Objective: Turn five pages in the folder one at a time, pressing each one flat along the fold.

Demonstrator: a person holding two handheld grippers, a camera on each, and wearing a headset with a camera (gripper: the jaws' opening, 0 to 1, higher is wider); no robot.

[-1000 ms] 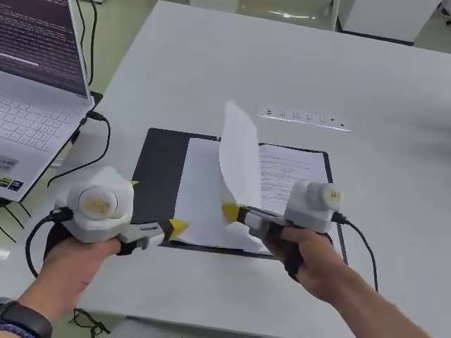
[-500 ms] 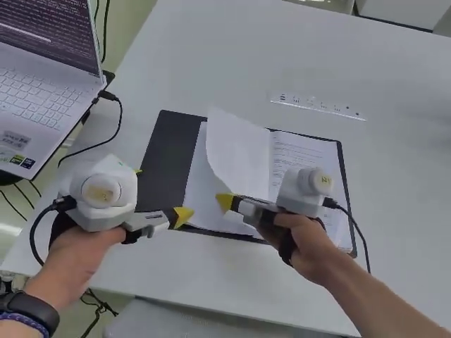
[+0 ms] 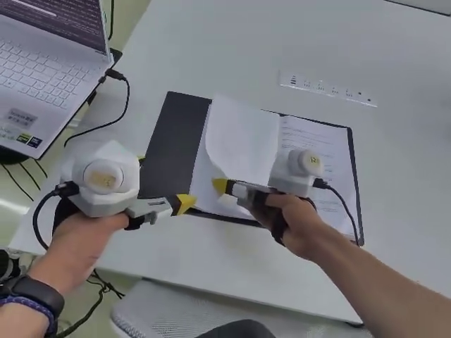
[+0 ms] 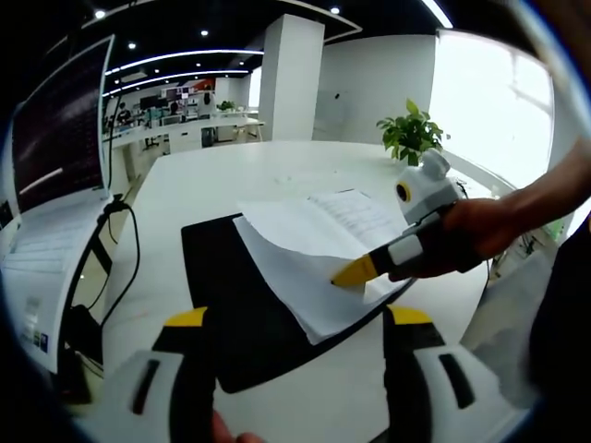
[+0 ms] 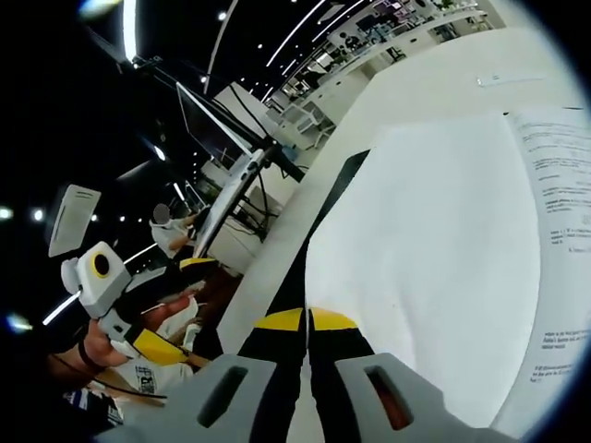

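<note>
White worktop (image 3: 232, 42): carries everything listed here. Open laptop (image 3: 42, 77): far left corner of the worktop, screen lit, keyboard towards you. Black folder (image 3: 173, 141): lies open and flat at the middle of the worktop, left cover bare, paper on the rest. Page (image 3: 239, 141): blank white side up, bowed over the fold and leaning to the left, its near edge lifted off the sheets below. Printed sheet (image 3: 320, 151): flat on the right half of the folder, lines of text showing. Your right gripper (image 3: 220, 186): at the near edge of the folder, pointing left, jaws together and clamped on the near edge of the page. Your left gripper (image 4: 297, 317): just beside the near left edge of the folder, pointing right at the other gripper, jaws apart and holding nothing. Socket strip (image 3: 328, 89): set in the worktop beyond the folder. Black cable (image 3: 106, 123): runs from the laptop along the left of the folder.
</note>
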